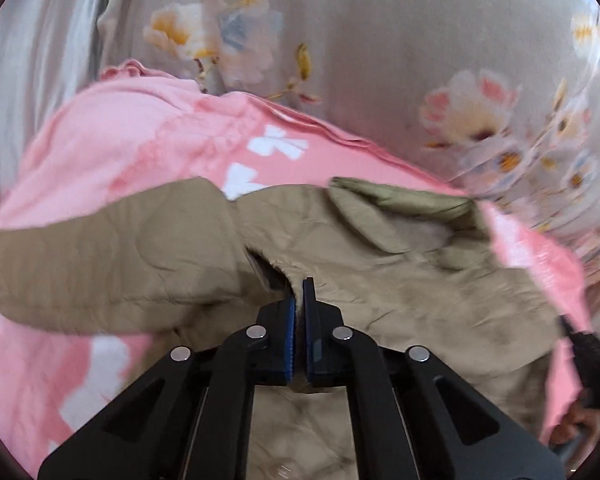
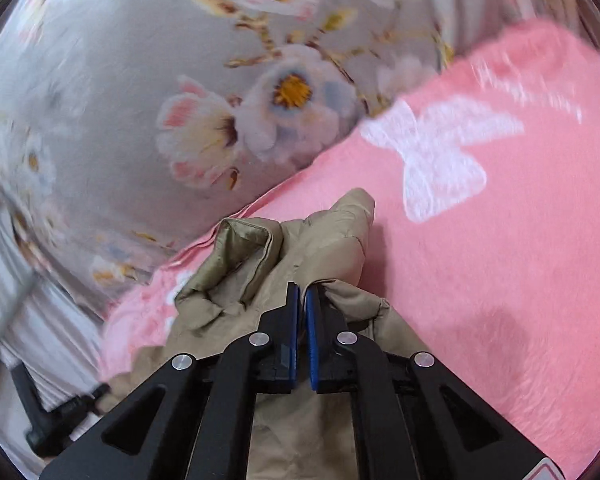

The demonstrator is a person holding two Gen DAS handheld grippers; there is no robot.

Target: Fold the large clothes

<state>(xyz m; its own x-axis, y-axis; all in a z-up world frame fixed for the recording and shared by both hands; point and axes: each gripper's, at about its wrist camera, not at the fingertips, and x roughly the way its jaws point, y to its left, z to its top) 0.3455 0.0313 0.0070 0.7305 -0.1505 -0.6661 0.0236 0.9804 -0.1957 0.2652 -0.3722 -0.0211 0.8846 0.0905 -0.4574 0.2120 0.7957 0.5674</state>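
- Left gripper point(image 1: 299, 294), right gripper point(image 2: 302, 294): jaws pinched tight on the crumpled khaki padded jacket point(image 1: 380, 280).
- Jacket lies on the pink fleece blanket point(image 2: 500, 260) (unfolded; folding barely begun).

I see a bed covered by a grey floral sheet point(image 1: 400, 60); a pink blanket with white bows point(image 2: 500, 260) lies on it, and the tan quilted jacket point(image 1: 380, 264) on the blanket.

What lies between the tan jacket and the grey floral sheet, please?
In the left wrist view, a pink blanket with white bows lies between the tan jacket and the grey floral sheet; the right wrist view shows likewise.
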